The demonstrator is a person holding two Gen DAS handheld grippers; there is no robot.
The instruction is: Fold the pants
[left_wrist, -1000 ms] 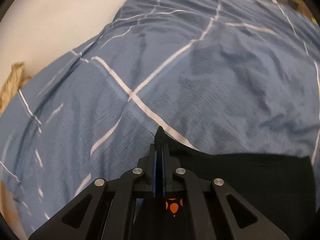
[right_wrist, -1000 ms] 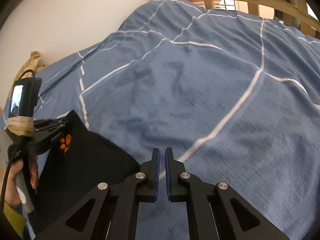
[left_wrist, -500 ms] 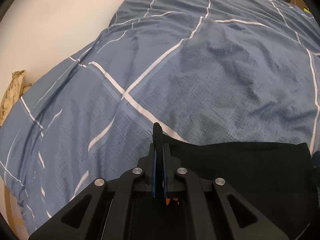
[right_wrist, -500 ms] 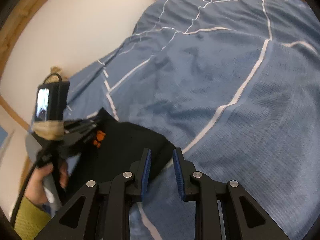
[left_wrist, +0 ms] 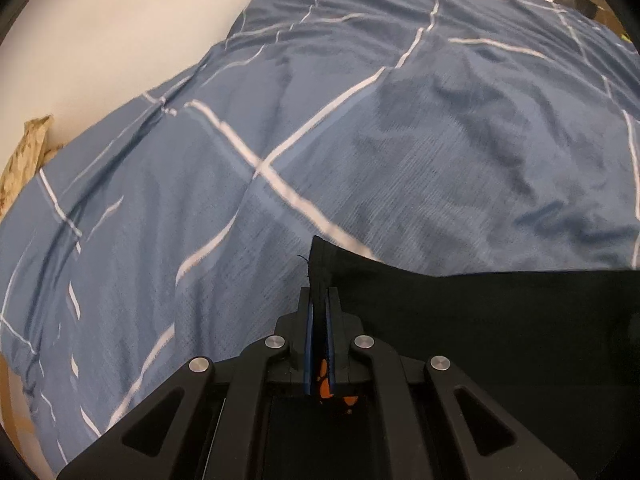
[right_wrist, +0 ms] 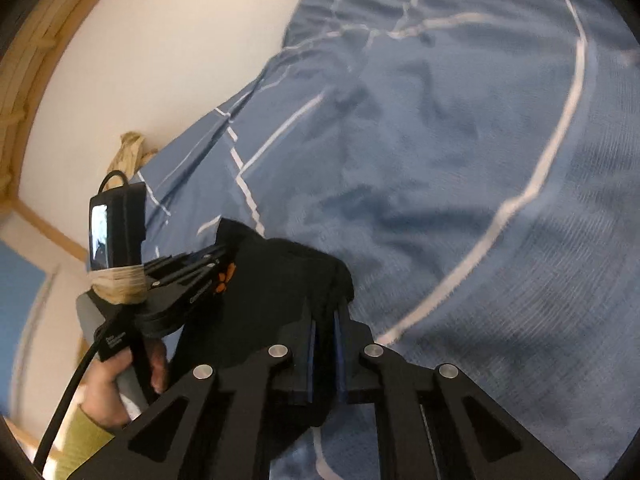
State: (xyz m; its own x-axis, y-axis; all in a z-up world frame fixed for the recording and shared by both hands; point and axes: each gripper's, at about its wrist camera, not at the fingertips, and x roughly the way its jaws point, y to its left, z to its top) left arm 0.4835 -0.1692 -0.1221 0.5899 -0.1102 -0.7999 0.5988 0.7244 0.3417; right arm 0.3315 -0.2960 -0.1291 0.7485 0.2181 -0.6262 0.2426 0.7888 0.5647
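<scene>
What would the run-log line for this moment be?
left gripper: shut on black pants corner | right gripper: around pants' other corner, fingers slightly apart | pants lifted over blue checked duvet | fold not yet done

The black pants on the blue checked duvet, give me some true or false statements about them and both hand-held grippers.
1. The left hand-held gripper is clamped on a corner of the black pants. True.
2. The black pants lie on a bare wooden floor. False: they rest on the blue duvet with white lines.
3. The right hand-held gripper has black fabric between its fingers. True.
4. The pants carry a green logo. False: the visible mark is orange.
5. The person's hand wears a red sleeve. False: it is yellow-green.
</scene>
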